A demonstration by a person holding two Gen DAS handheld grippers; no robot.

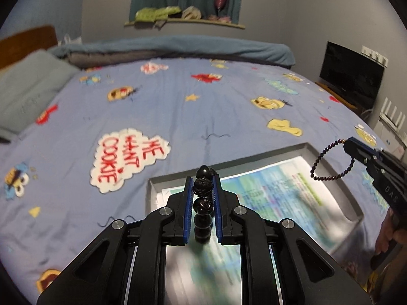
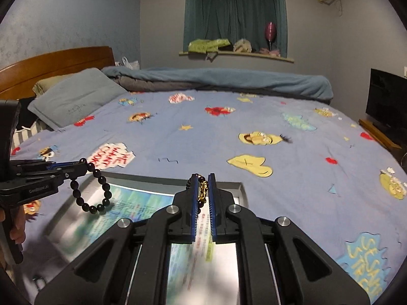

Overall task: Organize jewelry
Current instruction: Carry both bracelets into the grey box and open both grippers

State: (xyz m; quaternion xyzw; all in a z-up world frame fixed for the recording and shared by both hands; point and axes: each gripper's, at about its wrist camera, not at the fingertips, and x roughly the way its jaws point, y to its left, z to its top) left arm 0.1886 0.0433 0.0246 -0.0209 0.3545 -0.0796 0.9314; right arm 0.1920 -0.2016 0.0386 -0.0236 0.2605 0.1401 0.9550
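My left gripper (image 1: 203, 177) is shut on a bracelet of large black beads (image 1: 202, 204), which stands upright between the blue pads. From the right wrist view, that gripper (image 2: 85, 164) shows at the left with the black bead bracelet (image 2: 104, 194) hanging as a loop below its tip. My right gripper (image 2: 203, 175) is shut on a thin dark bracelet with a gold charm (image 2: 202, 189). The left wrist view shows this gripper (image 1: 348, 144) at the right, its small-bead bracelet (image 1: 328, 175) dangling. Both bracelets hang over a grey tray (image 1: 279, 150) lined with printed paper.
The tray (image 2: 229, 185) lies on a blue cartoon-print bedsheet (image 1: 178, 106). A grey pillow (image 2: 73, 99) and a wooden headboard (image 2: 58, 61) are at the far left, a rolled blue duvet (image 2: 229, 78) at the back, and a dark TV (image 1: 351, 73) at the right. A hand (image 1: 389, 233) grips the right tool.
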